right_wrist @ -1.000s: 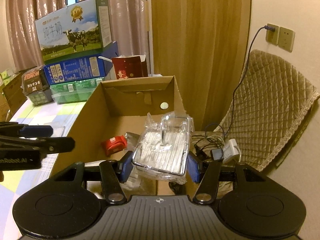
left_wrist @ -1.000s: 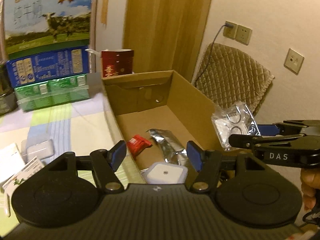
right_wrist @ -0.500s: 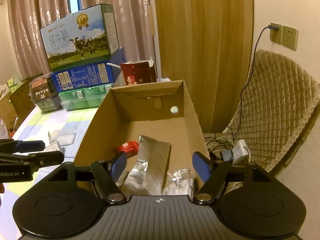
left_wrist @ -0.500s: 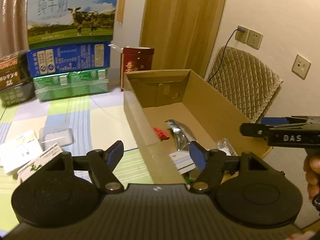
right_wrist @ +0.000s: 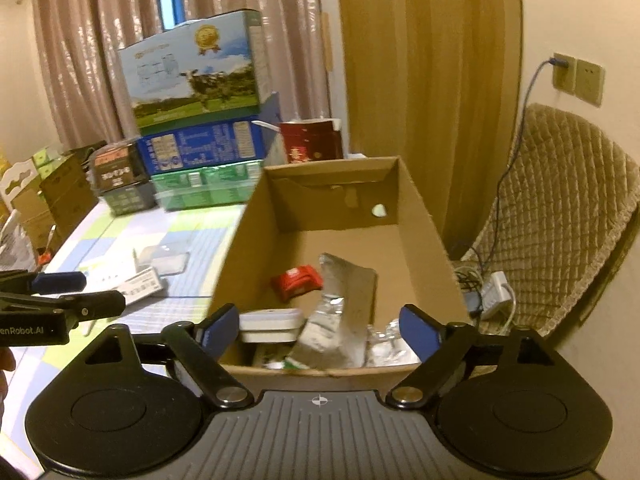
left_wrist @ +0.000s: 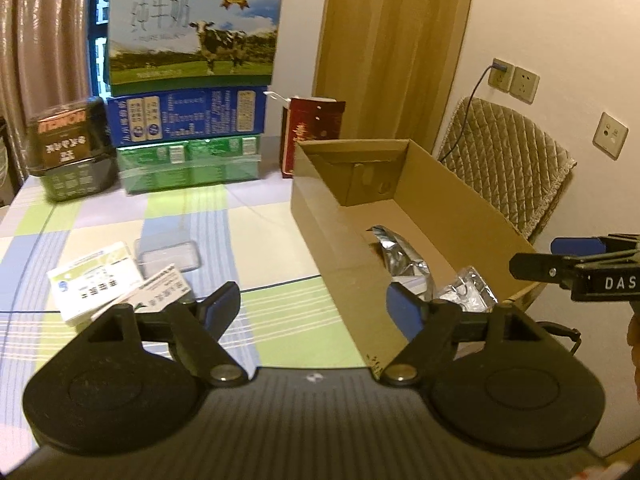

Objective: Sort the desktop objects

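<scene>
left gripper [left_wrist: 314, 310] jaws just been opening, wide, nothing between, right gripper [right_wrist: 318, 330] same, cardboard box [right_wrist: 424, 216] near contents half-hidden, clear packet [right_wrist: 386, 344] inside near-right, cut off, table [left_wrist: 256, 216] cartons blurred

Cream wall [right_wrist: 580, 8] with sockets [right_wrist: 576, 78] and a plugged-in cable, quilted chair [right_wrist: 560, 208] beside the table's right edge, wooden door [right_wrist: 424, 60], shiny pink curtains [right_wrist: 92, 40], checked tablecloth [left_wrist: 240, 216], warm dim light
</scene>
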Motion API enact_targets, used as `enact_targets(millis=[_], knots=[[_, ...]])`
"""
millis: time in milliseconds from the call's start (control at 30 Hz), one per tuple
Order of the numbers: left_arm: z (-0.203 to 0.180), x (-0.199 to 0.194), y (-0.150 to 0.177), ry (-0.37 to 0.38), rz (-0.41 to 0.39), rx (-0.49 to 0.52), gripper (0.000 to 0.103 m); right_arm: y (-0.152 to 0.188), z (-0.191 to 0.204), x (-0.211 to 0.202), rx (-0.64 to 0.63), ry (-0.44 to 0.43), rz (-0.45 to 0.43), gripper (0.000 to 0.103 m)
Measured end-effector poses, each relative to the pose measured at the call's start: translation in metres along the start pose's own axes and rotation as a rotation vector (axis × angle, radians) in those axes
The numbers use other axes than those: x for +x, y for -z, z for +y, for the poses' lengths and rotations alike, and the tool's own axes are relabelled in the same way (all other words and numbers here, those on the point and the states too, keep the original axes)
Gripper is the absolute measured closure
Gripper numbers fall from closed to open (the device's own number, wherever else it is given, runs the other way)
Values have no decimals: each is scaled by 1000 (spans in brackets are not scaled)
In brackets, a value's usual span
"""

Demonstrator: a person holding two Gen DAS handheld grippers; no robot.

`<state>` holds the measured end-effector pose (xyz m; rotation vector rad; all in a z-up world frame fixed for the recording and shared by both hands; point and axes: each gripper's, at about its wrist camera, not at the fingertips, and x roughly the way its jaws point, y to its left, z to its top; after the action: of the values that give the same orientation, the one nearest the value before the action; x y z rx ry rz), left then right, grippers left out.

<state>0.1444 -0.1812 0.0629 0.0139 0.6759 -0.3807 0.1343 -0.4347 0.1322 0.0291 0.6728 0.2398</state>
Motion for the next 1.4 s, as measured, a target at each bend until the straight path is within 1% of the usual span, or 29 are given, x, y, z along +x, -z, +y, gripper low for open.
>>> enact_targets(millis=[67,200,267,533,767,900,1200,1400], knots=[[6,-7,1,-8,-1,-2,24,0,10,-2,-15,-11,-3,12],[18,-22,5,-16,-6,-10,12,1,28,-4,-37,-35,-4,6],[23,-29,8,-25,-6,-3,10,1,38,-5,-55,-49,-3,2],[47,-50,20,-81,6,13,1,3,74,-2,-122,-98,2,2],[69,-60,31,-133,15,29,1,4,98,2,-164,-122,6,2],[86,-67,38,-146,19,19,1,4,110,3,-190,-134,8,2],[129,-81,49,-211,33,-22,1,5,141,12,-241,-180,18,2],[153,-84,54,-244,51,-24,1,5,157,29,-204,-229,59,2]])
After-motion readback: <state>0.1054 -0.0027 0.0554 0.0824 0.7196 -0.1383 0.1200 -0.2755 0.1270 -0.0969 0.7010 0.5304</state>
